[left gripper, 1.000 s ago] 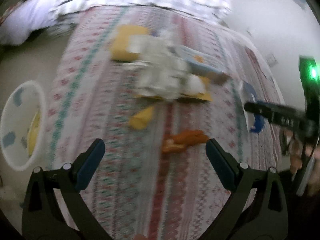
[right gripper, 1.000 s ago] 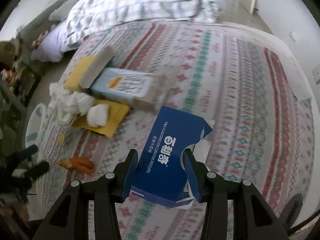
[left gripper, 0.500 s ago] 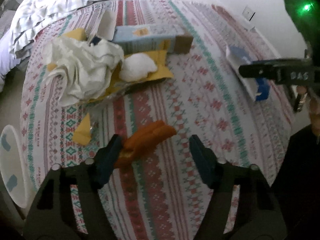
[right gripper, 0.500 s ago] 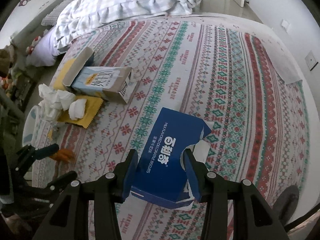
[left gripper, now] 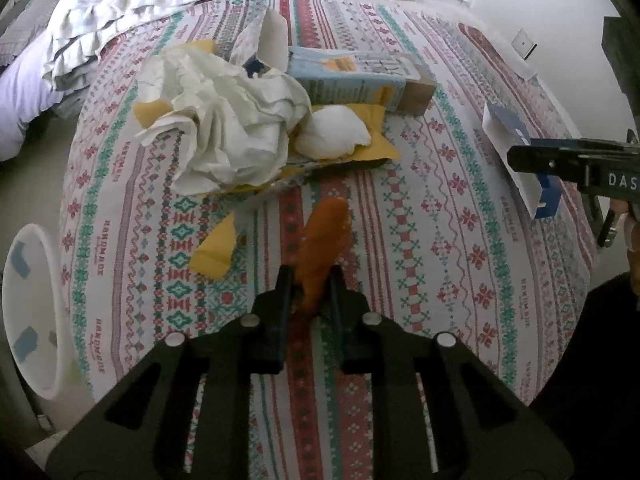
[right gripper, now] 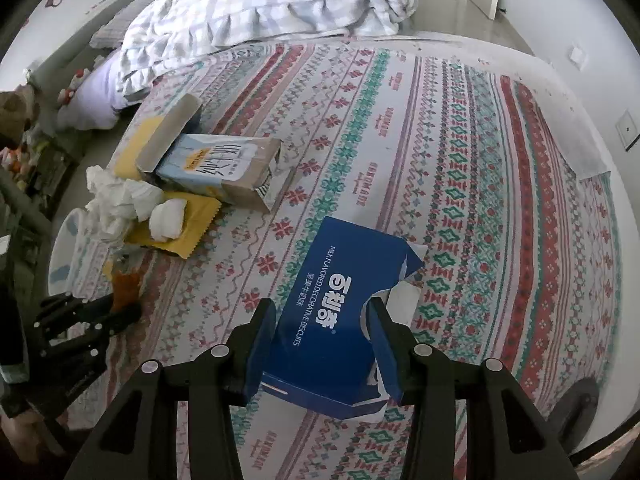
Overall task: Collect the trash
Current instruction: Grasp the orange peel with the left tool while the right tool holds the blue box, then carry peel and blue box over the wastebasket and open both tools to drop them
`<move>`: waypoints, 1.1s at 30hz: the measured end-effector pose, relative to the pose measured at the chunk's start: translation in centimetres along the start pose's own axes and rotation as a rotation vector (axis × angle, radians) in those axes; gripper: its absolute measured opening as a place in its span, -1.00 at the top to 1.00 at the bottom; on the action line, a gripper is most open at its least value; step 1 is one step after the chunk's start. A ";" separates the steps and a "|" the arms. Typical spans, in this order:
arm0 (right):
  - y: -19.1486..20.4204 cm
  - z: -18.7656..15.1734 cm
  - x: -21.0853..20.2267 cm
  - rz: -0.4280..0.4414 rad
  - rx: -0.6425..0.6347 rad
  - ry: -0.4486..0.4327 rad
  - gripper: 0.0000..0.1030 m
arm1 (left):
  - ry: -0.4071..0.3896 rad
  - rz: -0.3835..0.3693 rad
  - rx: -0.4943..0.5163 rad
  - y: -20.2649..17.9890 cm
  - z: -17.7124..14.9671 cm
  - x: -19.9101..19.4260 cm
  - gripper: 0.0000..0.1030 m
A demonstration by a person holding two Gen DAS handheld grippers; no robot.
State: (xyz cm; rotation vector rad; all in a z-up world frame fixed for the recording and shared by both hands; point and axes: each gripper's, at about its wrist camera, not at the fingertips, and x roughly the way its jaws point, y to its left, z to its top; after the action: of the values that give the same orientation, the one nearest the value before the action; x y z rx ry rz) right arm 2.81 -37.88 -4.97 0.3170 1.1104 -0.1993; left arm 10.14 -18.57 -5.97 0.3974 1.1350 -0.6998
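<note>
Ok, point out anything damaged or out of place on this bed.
Trash litters the bedspread: crumpled tissues, a torn-open light blue carton and yellow wrappers. The blue biscuit box in the right gripper has ragged, ripped flaps.

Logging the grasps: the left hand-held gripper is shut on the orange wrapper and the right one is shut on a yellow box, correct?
Not quite: the right hand-held gripper is shut on a blue biscuit box, as the right wrist view shows. The left hand-held gripper does grip the orange wrapper.
</note>
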 end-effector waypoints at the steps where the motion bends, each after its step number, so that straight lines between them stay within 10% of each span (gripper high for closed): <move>1: 0.1 0.0 -0.1 0.000 -0.001 -0.002 0.07 | -0.004 -0.002 -0.002 0.1 0.0 -0.1 0.64; 33: 13.3 2.3 -0.1 0.139 -0.143 -0.036 0.07 | -0.142 0.022 -0.349 11.9 -3.9 -6.8 0.65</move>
State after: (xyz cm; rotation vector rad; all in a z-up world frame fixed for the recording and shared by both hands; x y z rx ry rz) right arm 8.89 -26.25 -1.97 0.2609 1.0564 -0.0027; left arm 13.94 -5.46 -1.91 0.0630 1.0904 -0.4891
